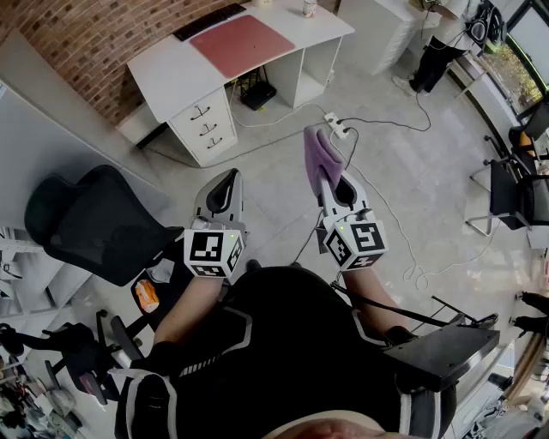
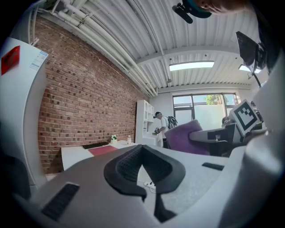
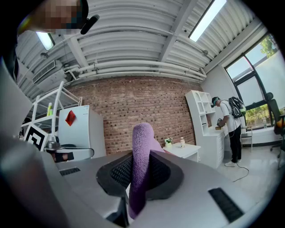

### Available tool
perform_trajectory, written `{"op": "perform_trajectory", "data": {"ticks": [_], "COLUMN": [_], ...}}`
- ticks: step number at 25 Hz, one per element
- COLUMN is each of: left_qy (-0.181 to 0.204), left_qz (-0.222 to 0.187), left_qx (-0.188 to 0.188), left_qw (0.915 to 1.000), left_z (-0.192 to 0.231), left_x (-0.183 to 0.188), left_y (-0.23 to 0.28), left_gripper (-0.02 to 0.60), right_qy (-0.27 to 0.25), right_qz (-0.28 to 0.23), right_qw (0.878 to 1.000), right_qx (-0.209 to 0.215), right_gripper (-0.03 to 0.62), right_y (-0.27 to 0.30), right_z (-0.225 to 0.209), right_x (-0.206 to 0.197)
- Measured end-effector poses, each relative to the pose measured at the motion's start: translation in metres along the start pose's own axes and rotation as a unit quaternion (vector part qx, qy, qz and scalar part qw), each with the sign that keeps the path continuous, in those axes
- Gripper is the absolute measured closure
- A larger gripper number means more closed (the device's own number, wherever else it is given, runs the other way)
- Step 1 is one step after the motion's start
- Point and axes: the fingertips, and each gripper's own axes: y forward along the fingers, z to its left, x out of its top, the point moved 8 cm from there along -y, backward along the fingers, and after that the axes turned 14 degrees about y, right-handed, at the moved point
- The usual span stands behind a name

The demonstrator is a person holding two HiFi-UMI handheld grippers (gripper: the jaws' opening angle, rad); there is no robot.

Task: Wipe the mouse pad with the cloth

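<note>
A purple cloth (image 1: 319, 156) sticks out of my right gripper (image 1: 333, 182), which is shut on it; in the right gripper view the cloth (image 3: 141, 165) stands upright between the dark pads. My left gripper (image 1: 226, 190) is shut with nothing between its jaws, held level beside the right one. Both hang well short of the white desk (image 1: 171, 73). On that desk lies the dark red mouse pad (image 1: 241, 43), seen small and far in the left gripper view as the mouse pad (image 2: 103, 150). The cloth (image 2: 183, 138) also shows there at the right.
A black keyboard (image 1: 208, 21) lies behind the pad. A drawer unit (image 1: 205, 127) sits under the desk, a power strip (image 1: 336, 125) and cables lie on the floor. A black office chair (image 1: 94, 223) stands at my left. A person (image 3: 230, 129) stands by white shelves.
</note>
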Motion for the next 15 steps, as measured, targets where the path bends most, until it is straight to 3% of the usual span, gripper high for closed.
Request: {"op": "perform_trajectory", "data": {"ticks": [15], "left_qy": [-0.014], "left_qz": [-0.011], "left_qx": [0.001], "left_qw": [0.9998], "left_z": [0.016], "left_x": [0.004], "left_y": [0.007], "left_gripper": [0.578], "right_qy": [0.003], "right_qz": [-0.004], "right_qw": [1.0], "right_qx": [0.012], "right_gripper": [0.54], "right_y": [0.02], "right_z": [0.014], "right_x": [0.003]}}
